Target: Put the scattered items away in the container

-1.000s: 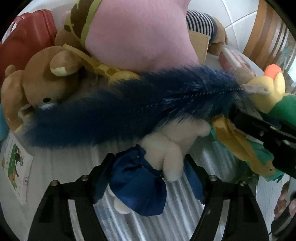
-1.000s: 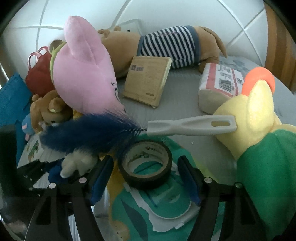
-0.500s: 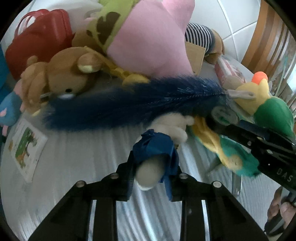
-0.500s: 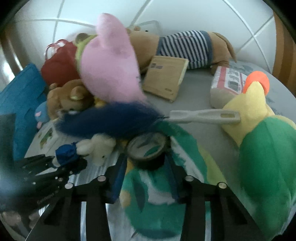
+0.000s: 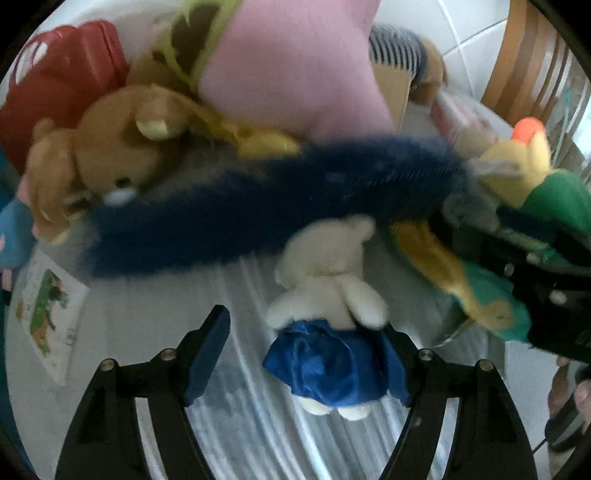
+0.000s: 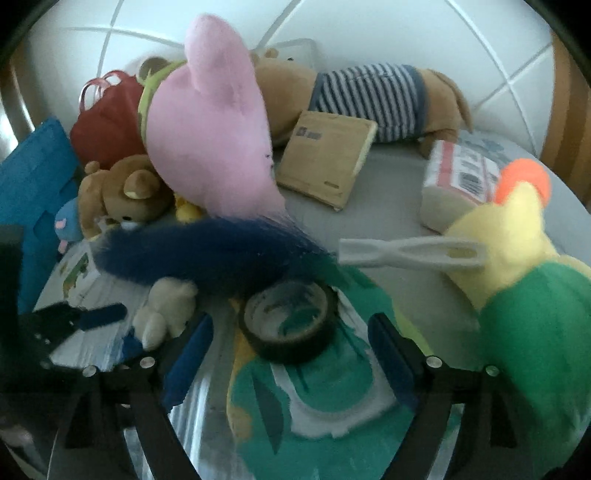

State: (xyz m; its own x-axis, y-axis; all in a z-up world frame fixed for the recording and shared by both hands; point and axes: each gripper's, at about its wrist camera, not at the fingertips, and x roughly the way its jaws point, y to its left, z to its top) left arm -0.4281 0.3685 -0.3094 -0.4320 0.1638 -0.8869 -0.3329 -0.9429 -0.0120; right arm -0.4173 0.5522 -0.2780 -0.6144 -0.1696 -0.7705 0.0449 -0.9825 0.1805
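Between the spread fingers of left gripper (image 5: 301, 354), small white plush in blue skirt (image 5: 328, 325) lying loose against right finger, needs recentring before closing; further right, right gripper (image 6: 291, 363) spread around tape roll (image 6: 290, 321), no container visible.

1. Both views are dim and bluish, with flat daylight; the brightest area is the white tiled floor (image 6: 369, 33) at the top.
2. Heavy fisheye distortion bends straight lines, and black vignette fills the corners.
3. Motion blur smears the blue feather duster (image 5: 266, 206) and the pink plush (image 6: 210, 136).
4. The ridged grey surface (image 5: 236, 406) shows streaky glare.
5. The black gripper frames at the bottom are underexposed, nearly detail-free.
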